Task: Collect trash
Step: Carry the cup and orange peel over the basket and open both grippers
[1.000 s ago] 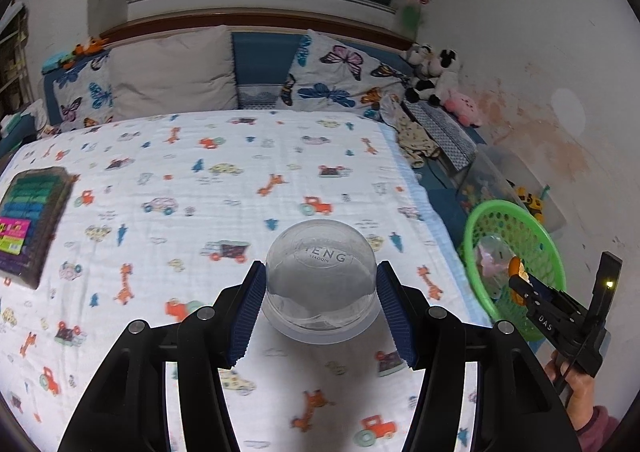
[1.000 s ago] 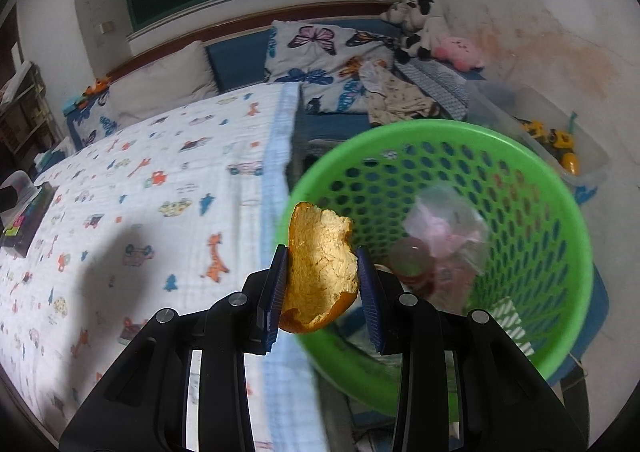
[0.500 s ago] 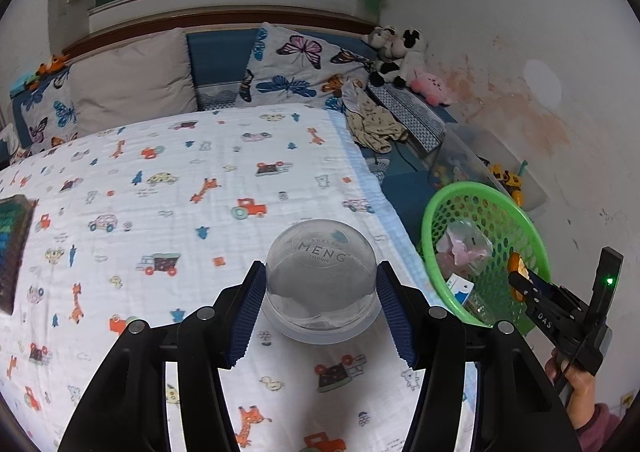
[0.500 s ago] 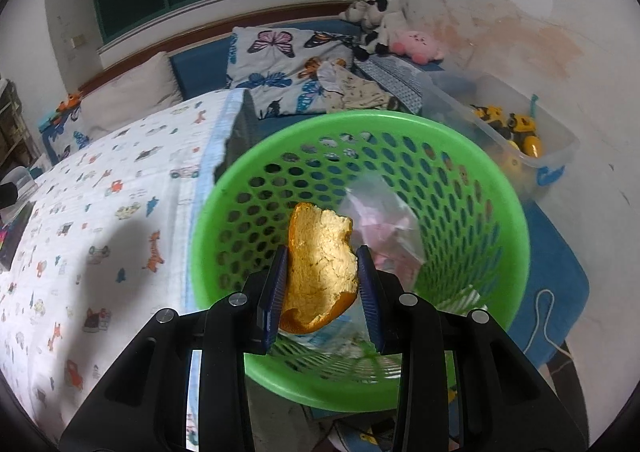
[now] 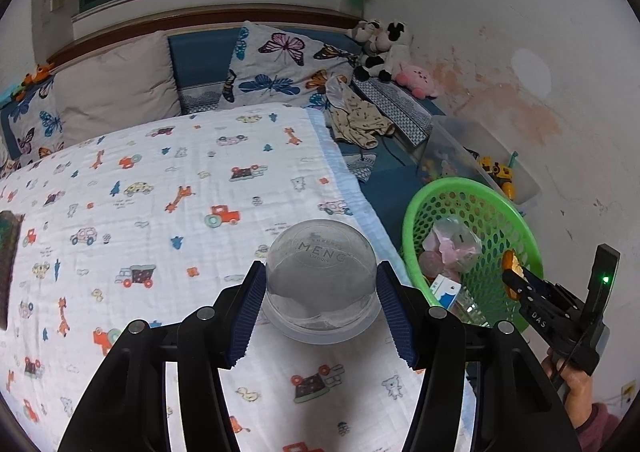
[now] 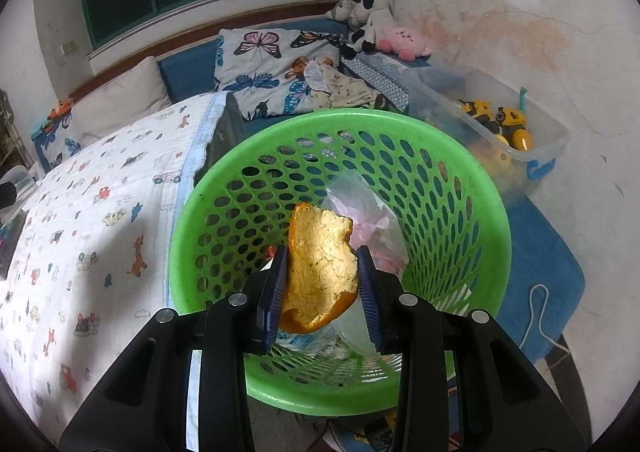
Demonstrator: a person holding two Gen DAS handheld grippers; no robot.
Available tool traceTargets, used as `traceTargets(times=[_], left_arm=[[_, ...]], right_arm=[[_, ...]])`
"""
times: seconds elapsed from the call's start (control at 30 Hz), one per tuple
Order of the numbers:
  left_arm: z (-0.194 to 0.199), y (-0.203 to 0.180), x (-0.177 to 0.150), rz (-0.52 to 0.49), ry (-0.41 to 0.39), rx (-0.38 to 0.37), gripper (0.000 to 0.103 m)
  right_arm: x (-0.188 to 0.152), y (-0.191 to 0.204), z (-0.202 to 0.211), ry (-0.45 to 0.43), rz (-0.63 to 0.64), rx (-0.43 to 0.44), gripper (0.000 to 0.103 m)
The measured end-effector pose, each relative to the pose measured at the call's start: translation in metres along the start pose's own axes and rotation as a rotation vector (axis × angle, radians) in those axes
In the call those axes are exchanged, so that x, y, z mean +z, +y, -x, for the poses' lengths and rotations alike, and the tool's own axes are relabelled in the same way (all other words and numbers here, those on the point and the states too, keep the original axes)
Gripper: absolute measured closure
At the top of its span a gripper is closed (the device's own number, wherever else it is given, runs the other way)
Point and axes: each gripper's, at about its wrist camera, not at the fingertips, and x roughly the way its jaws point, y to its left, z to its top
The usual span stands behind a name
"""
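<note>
Bed; one green basket beside; right gripper fingers clamp one orange peel; left gripper fingers clamp one clear dome lid.

The basket is looking like glossy perforated plastic. The peel is showing rough, matt pith. The dome is looking clear and smooth.

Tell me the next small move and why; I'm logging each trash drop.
Probably open the right gripper: its pads clamp the torn orange peel right over the mouth of the green perforated plastic basket, so the peel should fall in.
</note>
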Motion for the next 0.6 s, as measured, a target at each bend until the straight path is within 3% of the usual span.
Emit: traceTargets(times=[0.5, 0.6], left_arm=[[-0.028, -0.033, 0.005, -0.054, 0.041, -0.041, 0.048], [-0.032, -0.042, 0.005, -0.067, 0.047, -0.055, 0.048]], right_arm=[[0.001, -0.012, -0.006, 0.006, -0.024, -0.007, 0.064], [-0.001, -0.016, -0.006, 0.006, -0.031, -0.006, 0.058]])
